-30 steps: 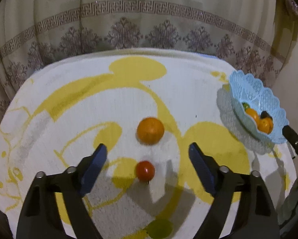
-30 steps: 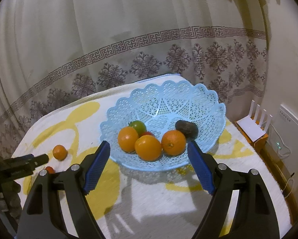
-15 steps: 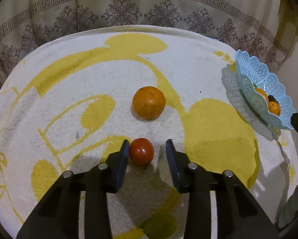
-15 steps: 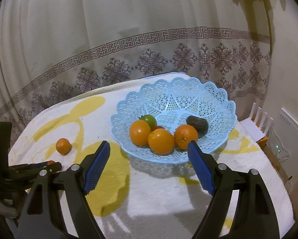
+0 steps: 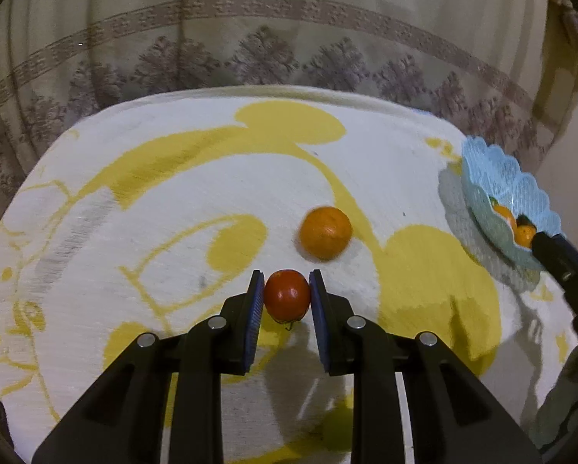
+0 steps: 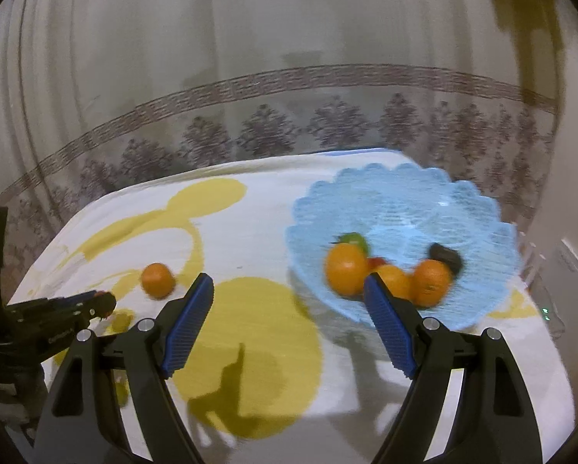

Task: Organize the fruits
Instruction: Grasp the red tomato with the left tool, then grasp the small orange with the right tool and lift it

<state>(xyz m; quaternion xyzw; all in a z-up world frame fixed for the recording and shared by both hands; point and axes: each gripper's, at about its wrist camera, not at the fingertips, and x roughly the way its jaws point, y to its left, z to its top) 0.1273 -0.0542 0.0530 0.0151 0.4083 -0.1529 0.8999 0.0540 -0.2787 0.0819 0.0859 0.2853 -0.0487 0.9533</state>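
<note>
I have the left tongs (image 5: 287, 295) pinching the small red tomato (image 5: 287, 294), with 1 blue pad on each side of it. The tomato sits between the pad tips, just above the surface (image 5: 196, 201) with its white and yellow cloth; I cannot tell if it is already lifted. The orange (image 5: 325, 232) lies just beside it, a little further away and to the right. The right tongs (image 6: 289, 309) are spread wide and hold nothing; they hang over the cloth in front of the blue basket (image 6: 405, 201), which already holds 3 oranges and some other fruits.

I judge that the step in hand is to carry the tomato to the basket at the right. To do it well, I should squeeze only enough, because a tomato is soft and round and can slip forward out of the tips. I should lift straight up first, so I do not push the orange, then travel above the basket rim and release low over a free place. The right tongs should stay out of this path.
</note>
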